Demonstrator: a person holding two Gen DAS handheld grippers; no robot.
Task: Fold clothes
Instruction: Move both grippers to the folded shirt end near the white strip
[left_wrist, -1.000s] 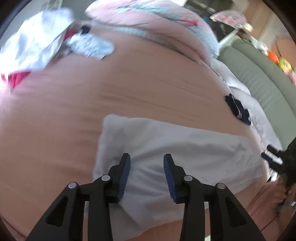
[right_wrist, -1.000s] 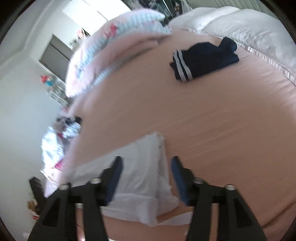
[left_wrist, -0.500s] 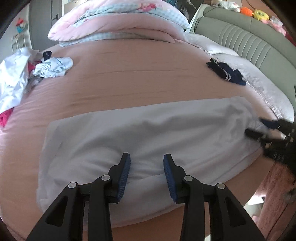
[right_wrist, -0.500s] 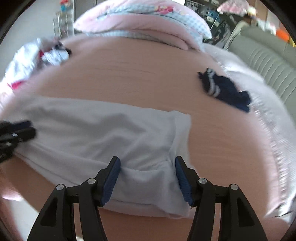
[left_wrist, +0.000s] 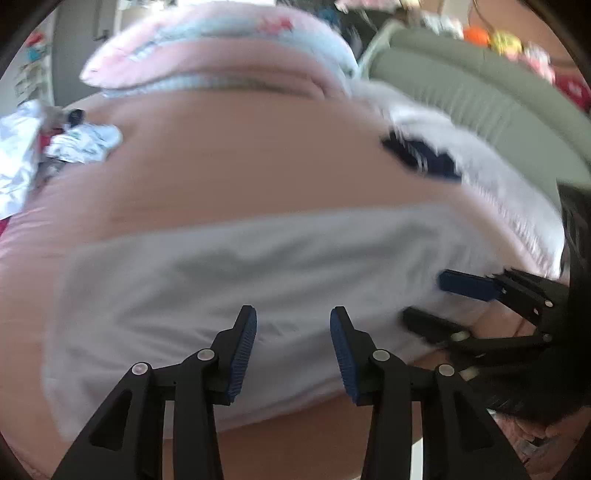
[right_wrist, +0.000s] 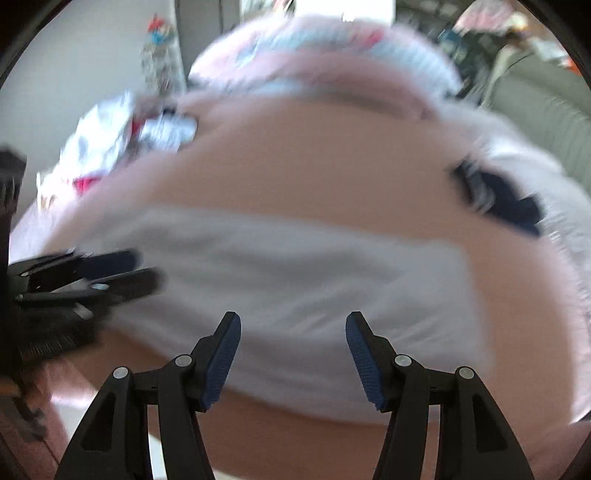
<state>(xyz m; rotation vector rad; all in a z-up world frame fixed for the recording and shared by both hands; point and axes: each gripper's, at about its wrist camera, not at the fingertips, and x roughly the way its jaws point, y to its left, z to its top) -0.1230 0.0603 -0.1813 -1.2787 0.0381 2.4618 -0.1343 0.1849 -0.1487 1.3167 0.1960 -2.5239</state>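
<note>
A white garment (left_wrist: 236, 280) lies folded into a long strip across the near edge of a pink bed (left_wrist: 229, 173); it also shows in the right wrist view (right_wrist: 295, 280). My left gripper (left_wrist: 293, 350) is open and empty, hovering over the strip's near edge, left of its middle. My right gripper (right_wrist: 293, 354) is open and empty over the strip's right half. Each gripper shows in the other's view: the right one (left_wrist: 436, 299) at the strip's right end, the left one (right_wrist: 136, 269) at its left end. Both views are blurred by motion.
A dark navy garment with white stripes (left_wrist: 421, 158) lies at the far right by a white blanket (left_wrist: 491, 188). A pile of loose clothes (left_wrist: 55, 144) sits far left. A pink and blue duvet (left_wrist: 221, 55) is at the back, and a green headboard (left_wrist: 480, 88) at right.
Both grippers have swung and moved closer together over the white strip, each now nearer in the other's view. Both stay open. The garment lies as before.
</note>
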